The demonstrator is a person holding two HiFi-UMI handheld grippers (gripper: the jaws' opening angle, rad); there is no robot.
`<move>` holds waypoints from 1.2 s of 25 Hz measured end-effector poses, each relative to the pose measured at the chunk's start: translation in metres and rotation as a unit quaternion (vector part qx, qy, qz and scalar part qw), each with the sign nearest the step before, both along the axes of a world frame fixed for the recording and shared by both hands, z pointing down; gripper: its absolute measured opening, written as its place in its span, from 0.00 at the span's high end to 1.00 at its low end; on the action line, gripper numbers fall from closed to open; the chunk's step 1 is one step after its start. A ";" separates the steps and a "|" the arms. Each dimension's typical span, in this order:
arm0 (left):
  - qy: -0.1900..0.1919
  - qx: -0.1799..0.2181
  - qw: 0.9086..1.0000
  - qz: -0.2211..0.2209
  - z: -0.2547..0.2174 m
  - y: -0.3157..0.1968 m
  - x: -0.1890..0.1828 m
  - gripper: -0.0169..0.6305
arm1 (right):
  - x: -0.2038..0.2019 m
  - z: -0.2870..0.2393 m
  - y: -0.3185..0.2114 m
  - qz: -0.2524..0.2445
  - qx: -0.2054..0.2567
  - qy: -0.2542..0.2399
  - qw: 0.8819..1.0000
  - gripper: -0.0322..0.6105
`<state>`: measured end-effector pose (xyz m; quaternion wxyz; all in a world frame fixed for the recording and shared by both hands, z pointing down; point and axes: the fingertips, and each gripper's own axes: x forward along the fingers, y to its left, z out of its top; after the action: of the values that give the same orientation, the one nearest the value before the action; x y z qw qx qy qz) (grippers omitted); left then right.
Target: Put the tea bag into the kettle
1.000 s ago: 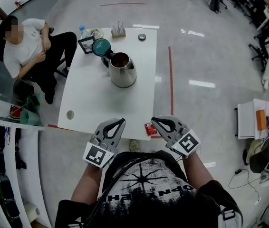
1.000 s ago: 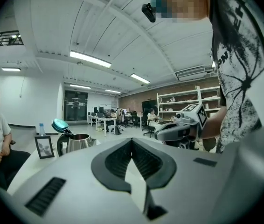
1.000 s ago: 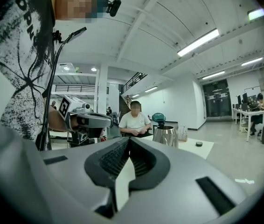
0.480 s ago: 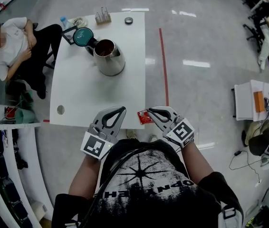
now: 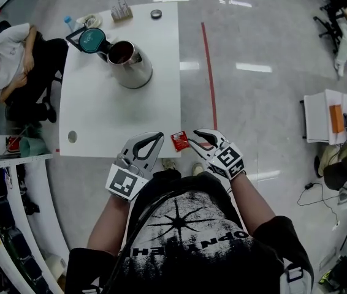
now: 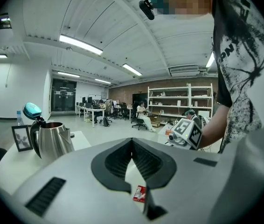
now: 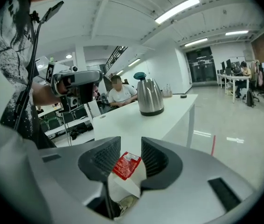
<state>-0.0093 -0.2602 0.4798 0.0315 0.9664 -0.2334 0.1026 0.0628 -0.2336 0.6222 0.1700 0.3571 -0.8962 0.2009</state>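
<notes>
A red tea bag (image 5: 179, 141) lies at the near right corner of the white table (image 5: 100, 121). My right gripper (image 5: 194, 139) is at that corner, and its jaws have just been opening. In the right gripper view the tea bag (image 7: 126, 165) sits between the parted jaws of the right gripper (image 7: 131, 146), and the pads do not press on it. My left gripper (image 5: 159, 137) hovers just to its left, shut and empty; its own view shows the left gripper (image 6: 132, 141) with the tea bag (image 6: 140, 193) below. The steel kettle (image 5: 129, 65) stands far back on the table with its teal lid (image 5: 91, 40) open.
A person (image 5: 8, 54) sits at the table's far left. A picture frame (image 5: 75, 37), a small rack (image 5: 121, 9) and a round object (image 5: 156, 14) stand along the far edge. A red tape line (image 5: 209, 72) runs along the floor right of the table.
The right gripper carried the tea bag from over the floor down to the table's near right corner, and its jaws opened. The left gripper shifted a little.
</notes>
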 end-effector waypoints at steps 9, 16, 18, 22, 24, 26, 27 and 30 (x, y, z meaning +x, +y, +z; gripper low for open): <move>-0.040 0.001 0.999 0.024 0.019 0.014 0.009 0.96 | -0.007 0.070 0.006 0.004 -0.117 -0.025 0.993 0.61; -0.052 0.022 0.997 0.046 0.010 0.025 0.017 0.96 | -0.015 0.089 0.010 0.007 -0.174 -0.056 0.983 0.60; -0.053 0.021 0.997 0.047 0.009 0.026 0.016 0.96 | -0.018 0.092 0.007 0.008 -0.182 -0.062 0.981 0.60; -0.056 0.023 0.997 0.049 0.007 0.029 0.014 0.96 | -0.024 0.097 0.003 0.007 -0.195 -0.072 0.978 0.60; -0.057 0.020 0.997 0.045 0.009 0.029 0.010 0.96 | -0.027 0.099 0.001 0.005 -0.197 -0.070 0.978 0.60; -0.058 0.017 0.997 0.041 0.011 0.028 0.005 0.96 | -0.030 0.101 0.000 0.002 -0.198 -0.064 0.978 0.60; -0.058 0.014 0.998 0.037 0.012 0.027 0.002 0.96 | -0.032 0.102 0.000 -0.001 -0.198 -0.060 0.978 0.60; -0.058 0.009 0.998 0.026 0.015 0.024 -0.005 0.96 | -0.036 0.101 -0.001 -0.009 -0.195 -0.051 0.979 0.70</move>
<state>-0.0147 -0.2359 0.4951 0.0064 0.9650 -0.2102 0.1568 0.0265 -0.2343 0.7237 0.1919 0.2982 -0.8507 0.3881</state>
